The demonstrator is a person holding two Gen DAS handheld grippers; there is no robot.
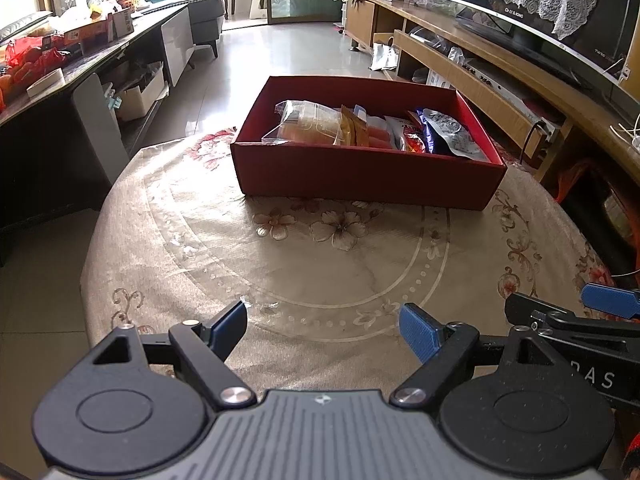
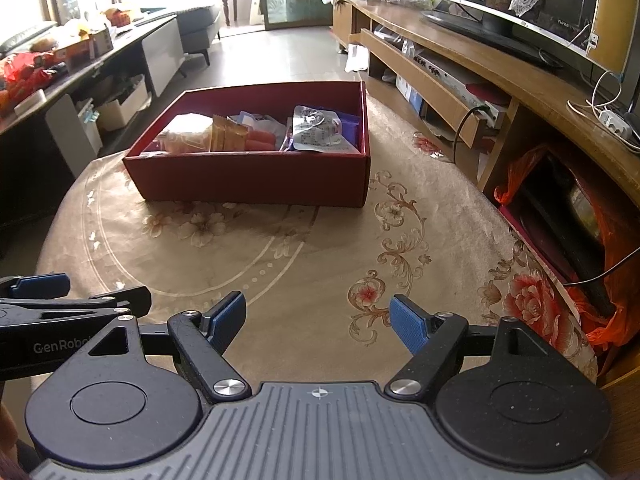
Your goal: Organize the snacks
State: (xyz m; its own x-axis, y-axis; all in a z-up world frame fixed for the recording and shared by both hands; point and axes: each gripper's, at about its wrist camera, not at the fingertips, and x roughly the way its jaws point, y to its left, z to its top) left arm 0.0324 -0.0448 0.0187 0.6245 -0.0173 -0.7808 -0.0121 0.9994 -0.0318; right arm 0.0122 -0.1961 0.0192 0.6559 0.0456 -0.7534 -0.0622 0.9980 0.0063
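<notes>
both fingers (image 1: 420, 334) spread, red box (image 1: 360, 178) well ahead, apart

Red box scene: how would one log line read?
left hand-held gripper open | right hand-held gripper open | snacks in red box

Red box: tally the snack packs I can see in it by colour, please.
In the red box, partly overlapping, so approximate:
Clear bag with pale bread-like contents: 1
Gold-brown sachets: 2
Red-orange pack: 1
Grey-and-blue printed pouch: 1
Total: 5 visible
</notes>
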